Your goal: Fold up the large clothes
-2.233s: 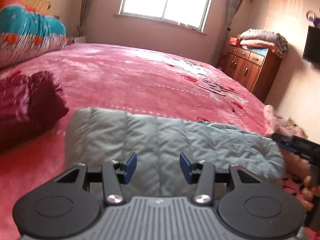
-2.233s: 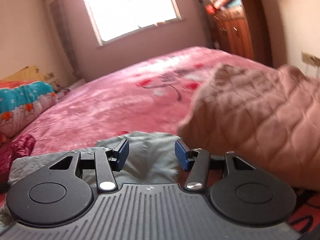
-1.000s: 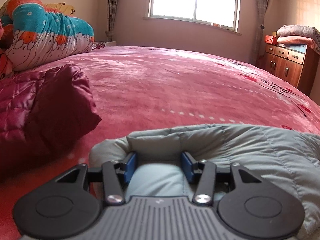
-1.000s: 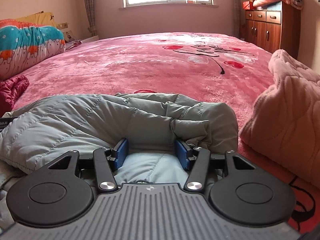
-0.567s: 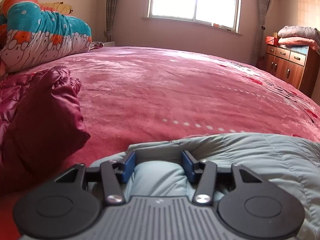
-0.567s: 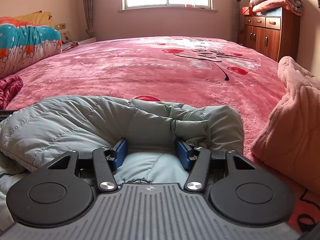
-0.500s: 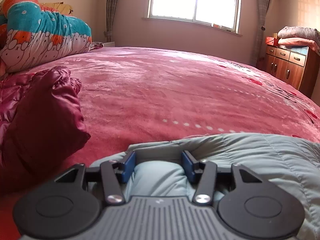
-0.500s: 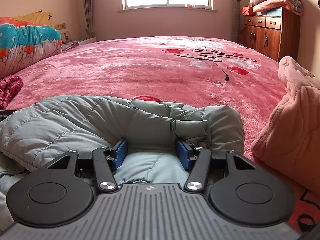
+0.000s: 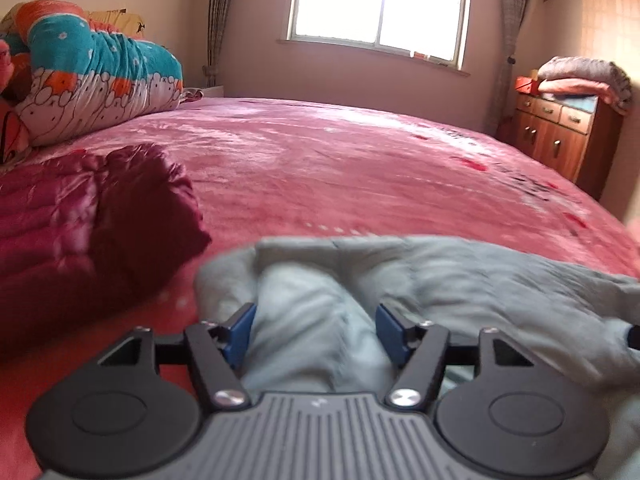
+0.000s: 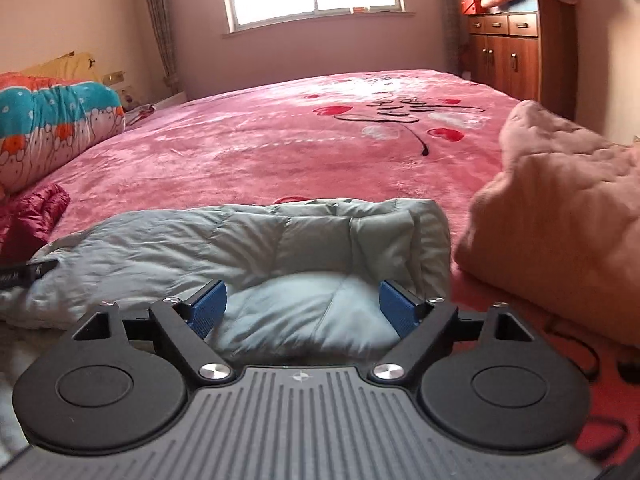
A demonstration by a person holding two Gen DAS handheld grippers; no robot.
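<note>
A pale grey-green puffer jacket (image 9: 460, 276) lies folded across the near part of the pink bed (image 9: 340, 160). My left gripper (image 9: 316, 332) sits at the jacket's left end. Its jaws are opening, and a light blue bulge of the jacket lies loosely between the blue pads (image 9: 240, 330). In the right wrist view the jacket (image 10: 200, 236) shows its rolled far edge. My right gripper (image 10: 303, 312) is at the right end, its jaws opening to full width. The pale lining lies slack between them without being pinched.
A maroon puffer jacket (image 9: 80, 232) lies on the bed to the left. A pink quilted blanket (image 10: 560, 208) is heaped close on the right. A rolled colourful quilt (image 9: 92, 76) lies at the far left. A wooden cabinet (image 10: 516, 44) stands by the right wall.
Both pairs of jaws have spread wider and loosened from the jacket's fold. Both grippers have drawn back and slightly up, so more of the folded jacket shows ahead.
</note>
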